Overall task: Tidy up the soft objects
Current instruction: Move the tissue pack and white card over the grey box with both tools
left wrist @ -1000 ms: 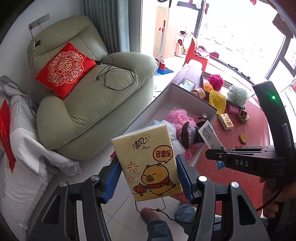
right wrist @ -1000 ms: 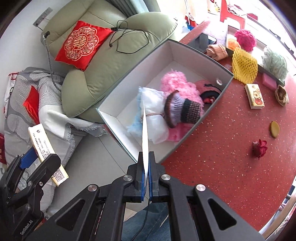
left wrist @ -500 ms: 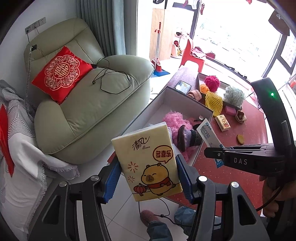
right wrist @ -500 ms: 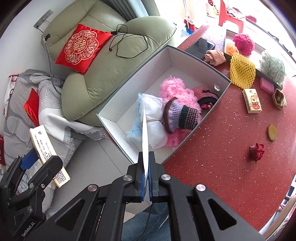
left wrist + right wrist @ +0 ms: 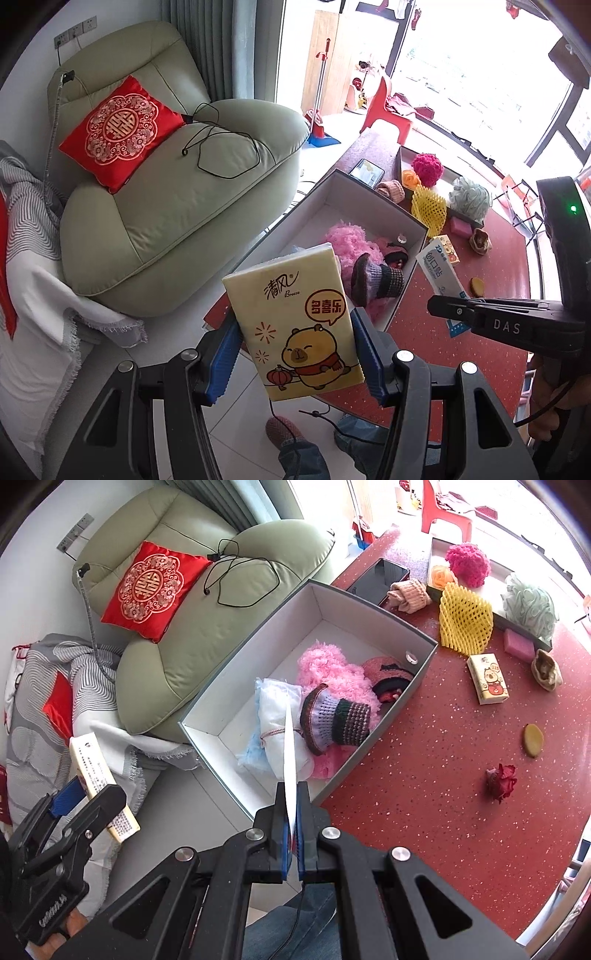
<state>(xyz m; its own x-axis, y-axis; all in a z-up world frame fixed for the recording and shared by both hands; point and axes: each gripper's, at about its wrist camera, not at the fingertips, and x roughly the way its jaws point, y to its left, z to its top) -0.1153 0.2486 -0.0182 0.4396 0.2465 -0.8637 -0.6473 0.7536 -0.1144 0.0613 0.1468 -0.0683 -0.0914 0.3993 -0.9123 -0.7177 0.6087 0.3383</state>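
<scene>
My left gripper [image 5: 293,350] is shut on a yellow tissue pack [image 5: 295,321] with a cartoon bear, held above the floor beside the table; it also shows in the right wrist view [image 5: 99,775]. My right gripper [image 5: 291,830] is shut on a thin white and blue flat packet [image 5: 290,753], seen edge-on; the left wrist view shows its face [image 5: 441,275]. Ahead lies an open grey box [image 5: 369,602] holding a pink fluffy item [image 5: 332,672], a knitted hat [image 5: 336,720] and a white cloth bundle [image 5: 277,709].
On the red table [image 5: 443,794] lie a second tissue pack [image 5: 487,679], yellow foam net [image 5: 465,620], rolled socks [image 5: 408,594], phone [image 5: 380,579], red rose [image 5: 500,781], pink sponge [image 5: 519,646] and a tray [image 5: 436,554] with pompom and loofah. A green armchair [image 5: 177,206] stands left.
Both grippers have drawn back and up a little from the box while keeping hold of their items. The view widens slightly.
</scene>
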